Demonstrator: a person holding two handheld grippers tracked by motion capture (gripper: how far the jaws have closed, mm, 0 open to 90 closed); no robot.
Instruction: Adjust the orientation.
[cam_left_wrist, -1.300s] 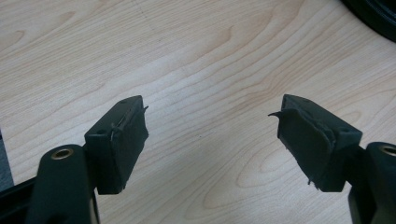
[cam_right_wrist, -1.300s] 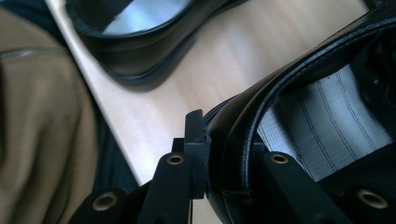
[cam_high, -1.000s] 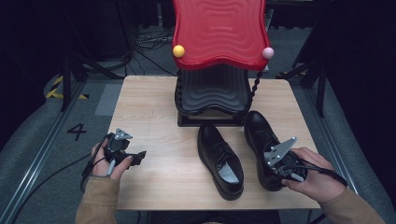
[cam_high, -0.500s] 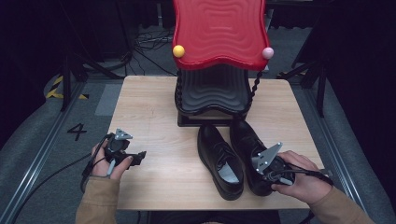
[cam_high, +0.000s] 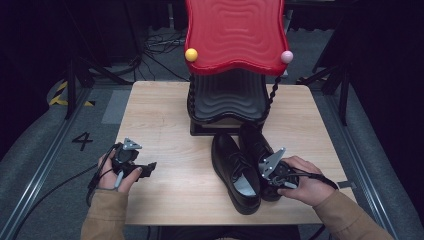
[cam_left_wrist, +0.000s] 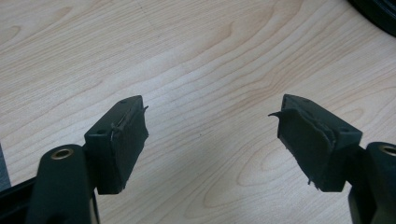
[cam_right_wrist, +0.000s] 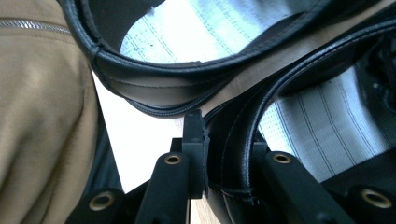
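Observation:
Two black leather shoes stand side by side on the wooden table, toes pointing away from me. The left shoe stands free. My right gripper is shut on the heel collar of the right shoe. In the right gripper view that shoe's rim is pinched between the two jaws of the right gripper, and the other shoe lies just beyond. My left gripper rests near the table's front left, open. In the left gripper view the left gripper has only bare wood between its pads.
A stand with a red wavy top and a black wavy shelf fills the table's back centre, just behind the shoes. A yellow ball and a pink ball sit at its corners. A tan sleeve is close by the right gripper.
The right gripper has carried the right shoe leftward and down, from apart to close beside the left shoe. The left gripper has stayed where it was.

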